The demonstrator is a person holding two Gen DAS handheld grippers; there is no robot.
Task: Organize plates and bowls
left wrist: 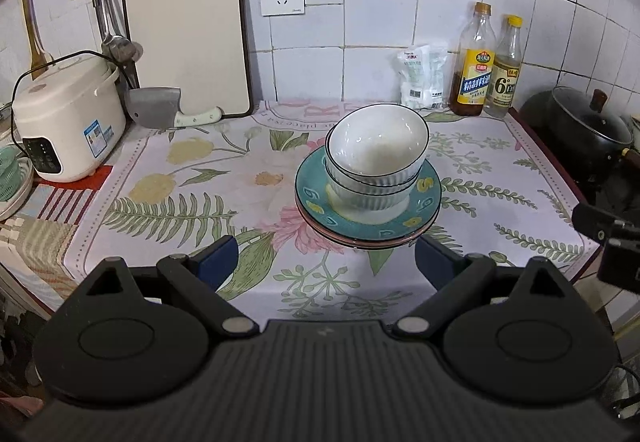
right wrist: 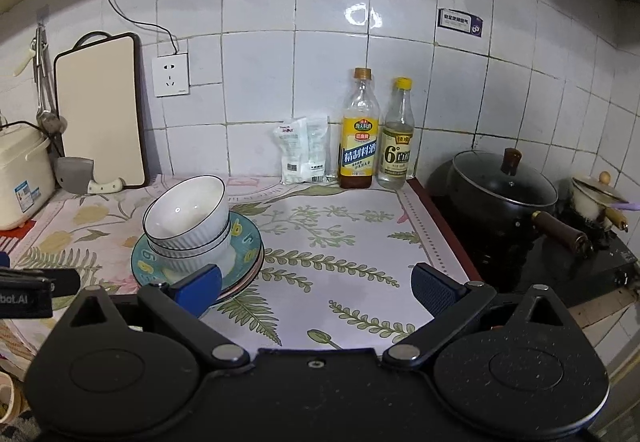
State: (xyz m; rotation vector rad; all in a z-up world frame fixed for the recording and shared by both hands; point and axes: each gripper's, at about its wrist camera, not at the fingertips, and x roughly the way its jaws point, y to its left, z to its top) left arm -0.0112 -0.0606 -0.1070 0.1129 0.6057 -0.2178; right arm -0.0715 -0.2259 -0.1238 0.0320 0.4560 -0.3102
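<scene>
White ribbed bowls (left wrist: pixel 376 150) with dark rims are nested in a stack on a teal patterned plate (left wrist: pixel 426 198), which lies on a pink plate below it. The stack stands mid-counter on the floral cloth. It also shows in the right wrist view, bowls (right wrist: pixel 186 218) on the teal plate (right wrist: pixel 248 238), at the left. My left gripper (left wrist: pixel 326 262) is open and empty, just in front of the stack. My right gripper (right wrist: pixel 316 290) is open and empty, to the right of the stack, its left finger (right wrist: pixel 200 292) in front of the plates' edge.
A rice cooker (left wrist: pixel 66 122), cleaver (left wrist: pixel 160 110) and cutting board (left wrist: pixel 186 34) stand at the back left. A salt bag (left wrist: pixel 424 78) and two bottles (left wrist: pixel 474 62) line the back wall. A black lidded pot (right wrist: pixel 504 194) sits on the stove at the right.
</scene>
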